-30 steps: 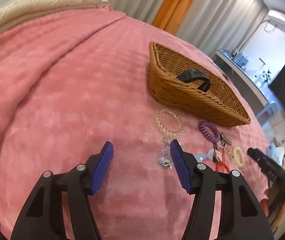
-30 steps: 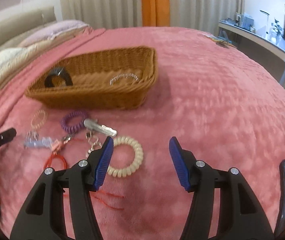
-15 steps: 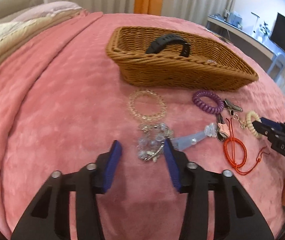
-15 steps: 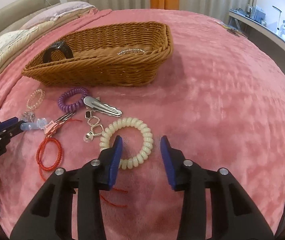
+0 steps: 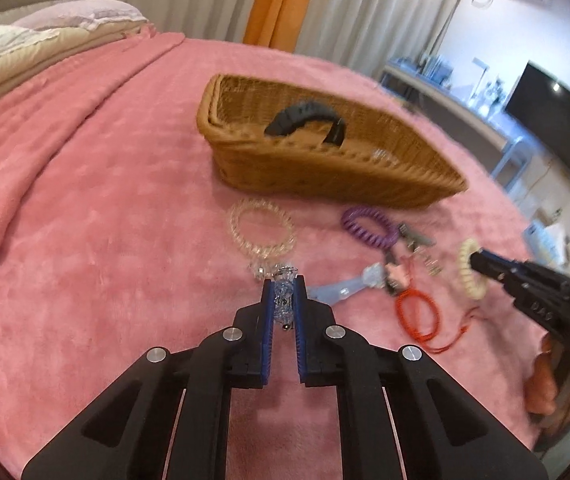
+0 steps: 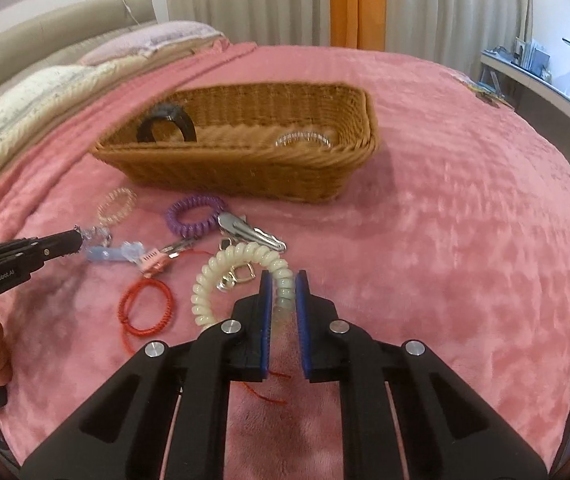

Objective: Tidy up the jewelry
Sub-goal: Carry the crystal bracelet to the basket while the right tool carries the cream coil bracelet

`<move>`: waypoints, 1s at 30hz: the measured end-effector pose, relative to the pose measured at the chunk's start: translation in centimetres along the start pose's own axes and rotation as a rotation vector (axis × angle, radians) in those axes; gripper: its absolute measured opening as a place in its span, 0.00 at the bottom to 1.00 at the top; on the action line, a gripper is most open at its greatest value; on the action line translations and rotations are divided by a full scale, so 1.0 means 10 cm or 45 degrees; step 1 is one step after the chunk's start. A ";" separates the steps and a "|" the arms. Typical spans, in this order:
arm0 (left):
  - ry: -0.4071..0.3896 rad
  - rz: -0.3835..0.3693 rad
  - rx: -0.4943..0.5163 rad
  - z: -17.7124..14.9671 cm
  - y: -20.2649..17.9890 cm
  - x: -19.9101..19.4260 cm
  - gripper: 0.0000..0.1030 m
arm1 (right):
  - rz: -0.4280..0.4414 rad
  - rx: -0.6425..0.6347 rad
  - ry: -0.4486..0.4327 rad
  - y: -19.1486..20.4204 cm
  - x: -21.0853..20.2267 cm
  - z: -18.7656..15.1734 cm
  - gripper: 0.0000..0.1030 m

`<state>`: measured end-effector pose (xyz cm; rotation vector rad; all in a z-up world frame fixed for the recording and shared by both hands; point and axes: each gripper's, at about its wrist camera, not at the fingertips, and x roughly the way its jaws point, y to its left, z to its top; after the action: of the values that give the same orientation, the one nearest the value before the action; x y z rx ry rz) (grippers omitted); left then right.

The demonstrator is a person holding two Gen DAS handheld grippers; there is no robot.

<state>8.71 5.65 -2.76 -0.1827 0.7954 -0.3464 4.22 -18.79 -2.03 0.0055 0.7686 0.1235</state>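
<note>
A wicker basket point(image 5: 365, 184) point(image 6: 245, 176) sits on the pink blanket and holds a black watch band point(image 5: 305, 122) point(image 6: 167, 124) and a clear bracelet point(image 6: 304, 139). My left gripper point(image 5: 283, 286) is shut on a crystal bead bracelet point(image 5: 283, 300) that lies in front of the basket. My right gripper point(image 6: 283, 278) is shut on a cream spiral hair tie point(image 6: 241, 268) point(image 5: 470, 268). Loose on the blanket are a clear bead bracelet point(image 5: 261, 227), a purple spiral tie point(image 5: 367, 226) point(image 6: 195, 216), a silver hair clip point(image 6: 251, 232), a blue clip point(image 5: 341, 290) and a red cord loop point(image 5: 419, 316) point(image 6: 147, 306).
Pillows point(image 6: 45, 84) lie at the far left of the bed. A desk point(image 5: 465, 112) and a TV point(image 5: 557, 120) stand beyond the bed's right edge. Curtains point(image 6: 357, 0) hang behind.
Both grippers have closed from open. The left one has shut on the crystal bead bracelet, the right one on the cream spiral tie.
</note>
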 end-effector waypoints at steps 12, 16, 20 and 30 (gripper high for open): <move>-0.133 -0.073 -0.021 0.08 -0.13 -0.32 0.07 | 0.095 0.059 -0.276 -0.12 -0.52 0.10 0.09; -0.198 -0.099 -0.009 0.24 -0.26 -0.54 0.07 | 0.092 0.071 -0.309 -0.14 -0.61 0.24 0.09; -0.242 -0.099 0.043 0.54 -0.41 -0.72 0.07 | 0.084 0.052 -0.330 -0.13 -0.68 0.51 0.09; -0.311 -0.154 0.096 1.31 -0.71 -0.47 0.07 | 0.017 0.023 -0.265 -0.09 -0.19 1.31 0.09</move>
<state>13.51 1.14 11.42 -0.1986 0.5301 -0.4582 12.07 -19.37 8.70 0.0400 0.5617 0.1261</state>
